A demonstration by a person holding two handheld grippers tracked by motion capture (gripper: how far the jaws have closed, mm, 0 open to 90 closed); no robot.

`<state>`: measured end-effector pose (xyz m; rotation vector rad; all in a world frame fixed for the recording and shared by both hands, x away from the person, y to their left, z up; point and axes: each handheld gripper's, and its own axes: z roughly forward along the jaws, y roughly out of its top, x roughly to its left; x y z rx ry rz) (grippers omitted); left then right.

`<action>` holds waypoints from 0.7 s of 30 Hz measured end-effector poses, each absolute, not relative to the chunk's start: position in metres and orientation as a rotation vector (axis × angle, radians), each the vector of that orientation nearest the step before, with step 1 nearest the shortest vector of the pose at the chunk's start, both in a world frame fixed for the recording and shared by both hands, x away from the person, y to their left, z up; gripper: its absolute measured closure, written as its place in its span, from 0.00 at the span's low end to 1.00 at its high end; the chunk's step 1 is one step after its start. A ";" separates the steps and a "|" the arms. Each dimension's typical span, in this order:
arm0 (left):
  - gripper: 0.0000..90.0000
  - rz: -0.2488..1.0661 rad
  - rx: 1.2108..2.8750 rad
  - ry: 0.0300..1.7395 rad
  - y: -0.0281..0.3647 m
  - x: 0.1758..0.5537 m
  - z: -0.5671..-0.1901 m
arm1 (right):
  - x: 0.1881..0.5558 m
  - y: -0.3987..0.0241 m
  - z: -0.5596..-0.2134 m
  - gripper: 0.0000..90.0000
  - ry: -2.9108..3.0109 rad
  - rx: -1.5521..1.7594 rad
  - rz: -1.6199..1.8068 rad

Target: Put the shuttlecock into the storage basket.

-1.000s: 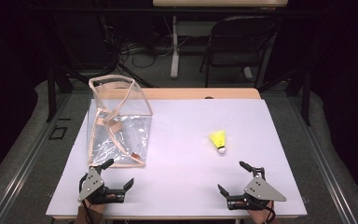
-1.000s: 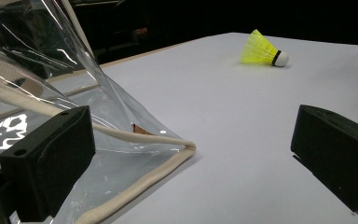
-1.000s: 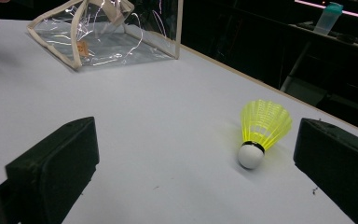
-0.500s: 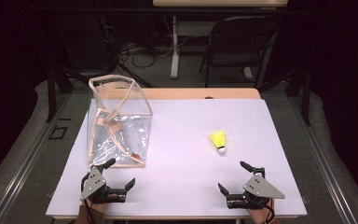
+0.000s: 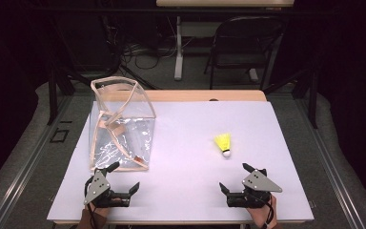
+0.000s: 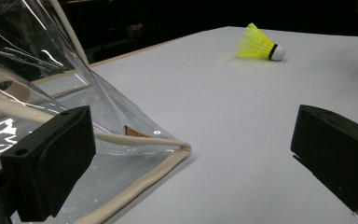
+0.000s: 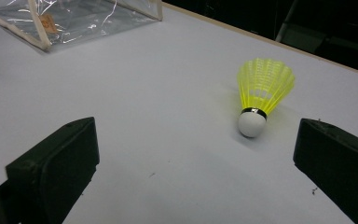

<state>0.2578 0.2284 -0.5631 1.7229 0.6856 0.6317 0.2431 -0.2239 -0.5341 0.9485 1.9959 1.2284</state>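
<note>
Left gripper (image 5: pixel 122 177) fingers spread wide at the clear bag's (image 5: pixel 122 130) near corner, near edge of bench (image 5: pixel 186 200). Right gripper (image 5: pixel 235 177) fingers equally wide, empty, near the yellow shuttlecock (image 5: pixel 224 143)

We see a brightly lit white table (image 5: pixel 186 157), dark surroundings, glare streaks on the clear plastic bag (image 5: pixel 124 138), near black jaws blurred.

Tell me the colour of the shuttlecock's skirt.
Bright yellow skirt on the plastic shuttlecock, white cork tip; clearest in the right gripper view.
</note>
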 end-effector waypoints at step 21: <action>0.00 0.633 1.727 0.670 0.226 0.259 -0.562 | 0.274 -0.215 -0.537 0.00 2.076 1.110 1.087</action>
